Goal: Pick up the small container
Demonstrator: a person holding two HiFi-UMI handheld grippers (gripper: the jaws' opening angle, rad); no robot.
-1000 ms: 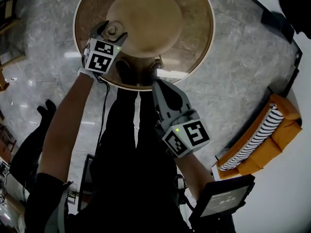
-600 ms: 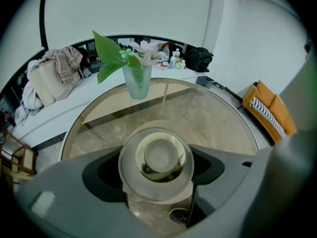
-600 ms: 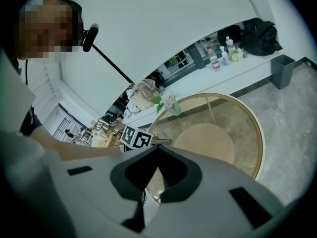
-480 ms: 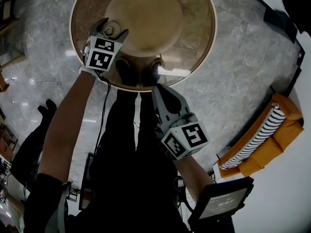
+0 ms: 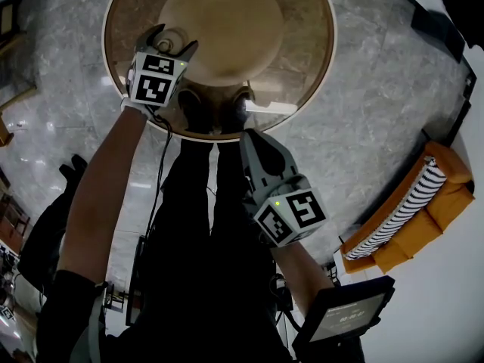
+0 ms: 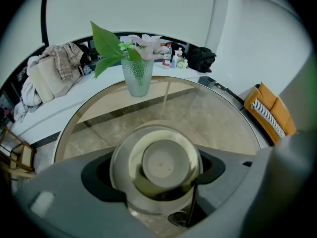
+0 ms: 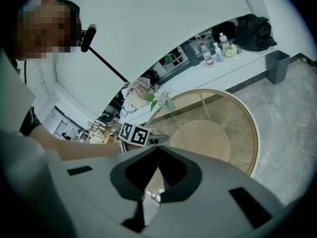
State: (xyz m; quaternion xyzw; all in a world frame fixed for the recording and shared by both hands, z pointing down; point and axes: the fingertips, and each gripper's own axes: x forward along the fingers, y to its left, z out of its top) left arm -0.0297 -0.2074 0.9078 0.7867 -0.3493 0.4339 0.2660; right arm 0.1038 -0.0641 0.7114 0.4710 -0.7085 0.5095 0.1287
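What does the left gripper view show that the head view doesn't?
Only the left gripper view: a heap of clothes and some bottles beyond the table. Only the head view: the right gripper, jaws together, the person's arms and a screen. Both: the glass table, the orange sofa, and the small container between the jaws of the left gripper, which have just been opening.

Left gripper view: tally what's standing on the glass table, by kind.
small container: 1
vase with flowers: 1
Total: 2
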